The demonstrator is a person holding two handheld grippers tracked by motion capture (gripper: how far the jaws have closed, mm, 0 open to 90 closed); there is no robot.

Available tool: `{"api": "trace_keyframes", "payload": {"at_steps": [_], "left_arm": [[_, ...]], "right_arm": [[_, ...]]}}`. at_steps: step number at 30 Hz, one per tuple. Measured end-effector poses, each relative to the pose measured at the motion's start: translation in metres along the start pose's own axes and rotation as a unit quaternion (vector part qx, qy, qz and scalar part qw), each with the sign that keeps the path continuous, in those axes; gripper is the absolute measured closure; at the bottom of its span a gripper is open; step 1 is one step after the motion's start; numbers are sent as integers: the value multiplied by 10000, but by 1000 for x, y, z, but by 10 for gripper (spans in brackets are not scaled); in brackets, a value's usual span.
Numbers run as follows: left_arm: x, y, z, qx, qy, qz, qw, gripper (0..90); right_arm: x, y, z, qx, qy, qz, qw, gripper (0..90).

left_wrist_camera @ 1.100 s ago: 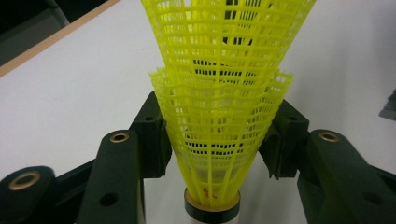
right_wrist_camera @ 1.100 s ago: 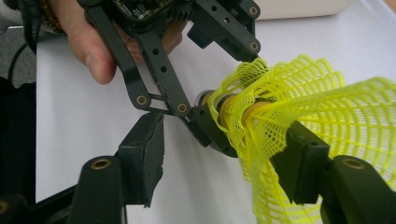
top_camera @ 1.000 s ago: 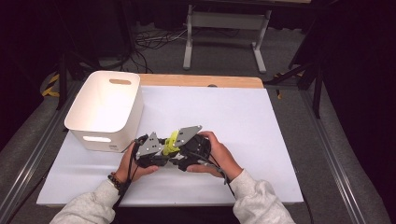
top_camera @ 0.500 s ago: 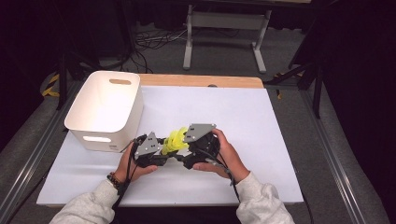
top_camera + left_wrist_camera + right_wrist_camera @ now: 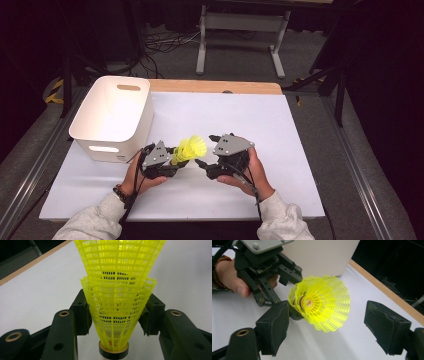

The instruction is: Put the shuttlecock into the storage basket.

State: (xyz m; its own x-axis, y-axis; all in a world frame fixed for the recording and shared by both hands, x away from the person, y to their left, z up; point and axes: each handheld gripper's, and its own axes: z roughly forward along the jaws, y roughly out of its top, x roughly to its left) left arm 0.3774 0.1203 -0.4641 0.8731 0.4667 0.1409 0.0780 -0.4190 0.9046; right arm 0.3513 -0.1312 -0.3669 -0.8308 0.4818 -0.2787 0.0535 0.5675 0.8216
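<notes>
Two yellow mesh shuttlecocks (image 5: 190,148), one nested inside the other, stick out to the right of my left gripper (image 5: 176,158). In the left gripper view the jaws are shut on the skirt of the stacked shuttlecocks (image 5: 117,300), with the dark cork base low between them. My right gripper (image 5: 205,150) sits just right of the shuttlecocks, open. In the right gripper view the wide pads stand apart on either side of the shuttlecocks' (image 5: 322,302) flared end without touching them, and the left gripper (image 5: 284,275) grips them from behind.
A white bin (image 5: 112,112) with handle slots stands on the white table sheet (image 5: 260,120) at the left, just behind my left hand. A wooden edge (image 5: 215,86) runs along the back of the table.
The two grippers were close together at the shuttlecocks. The right gripper has since drawn back to the right with its jaws open, and the left gripper has lifted the shuttlecocks slightly.
</notes>
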Motion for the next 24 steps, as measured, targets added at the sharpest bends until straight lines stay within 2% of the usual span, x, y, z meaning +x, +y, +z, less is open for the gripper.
{"api": "trace_keyframes", "payload": {"at_steps": [8, 20, 24], "left_arm": [[1, -1, -3, -28, 15, -20, 10000, 512], [0, 1, -6, -37, 38, 20, 10000, 513], [0, 1, -7, -35, 14, 7, 10000, 513]], "right_arm": [[-5, -17, 0, -21, -225, 14, 9997, 199], [-11, -43, -9, -73, -425, 210, 9988, 183], [-10, -48, -11, -40, -526, 157, 9985, 177]]}}
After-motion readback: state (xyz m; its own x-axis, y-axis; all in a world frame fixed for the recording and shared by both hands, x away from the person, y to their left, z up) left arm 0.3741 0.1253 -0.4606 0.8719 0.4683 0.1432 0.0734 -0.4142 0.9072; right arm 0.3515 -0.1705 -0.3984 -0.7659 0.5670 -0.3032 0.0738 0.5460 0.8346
